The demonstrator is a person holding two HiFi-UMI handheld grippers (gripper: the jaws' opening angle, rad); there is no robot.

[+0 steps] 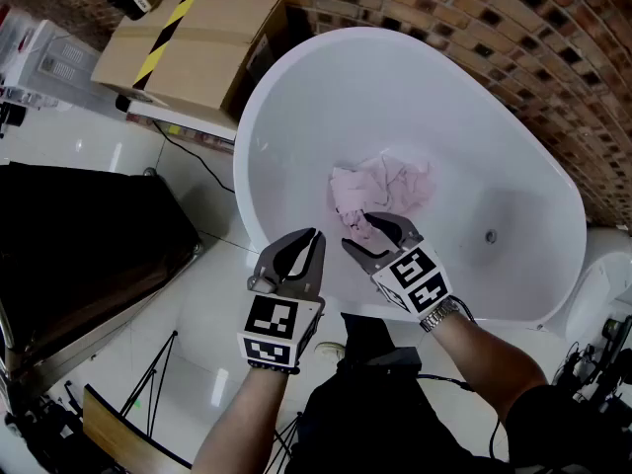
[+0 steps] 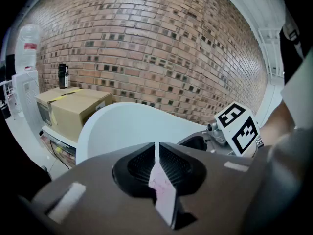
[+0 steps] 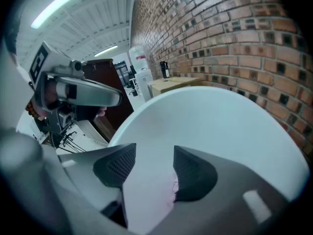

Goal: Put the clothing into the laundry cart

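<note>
Reaching toward the pink clothing (image 1: 395, 188), the person is at the pick-up step, by the look of it. The clothing lies crumpled on the bottom of the white bathtub (image 1: 259, 107), and none of it is in the cart yet. The dark bin (image 1: 79, 255) on the floor to the left of the bathtub is probably the laundry cart.

The right gripper (image 1: 357, 231) hangs over the near edge of the clothing with its jaws spread. Only the white bathtub and a little pink show through the gap, and the pads press on nothing. The left gripper (image 1: 312, 235) has its jaws pressed together, and no cloth hangs from it in the head view.

The next move probably calls for lowering the right gripper into the folds, closing on a thick part, then lifting and carrying it left to the bin.

Both forearms come from the lower edge of the head view, side by side. Both grippers tilt somewhat downward over the near rim.
</note>
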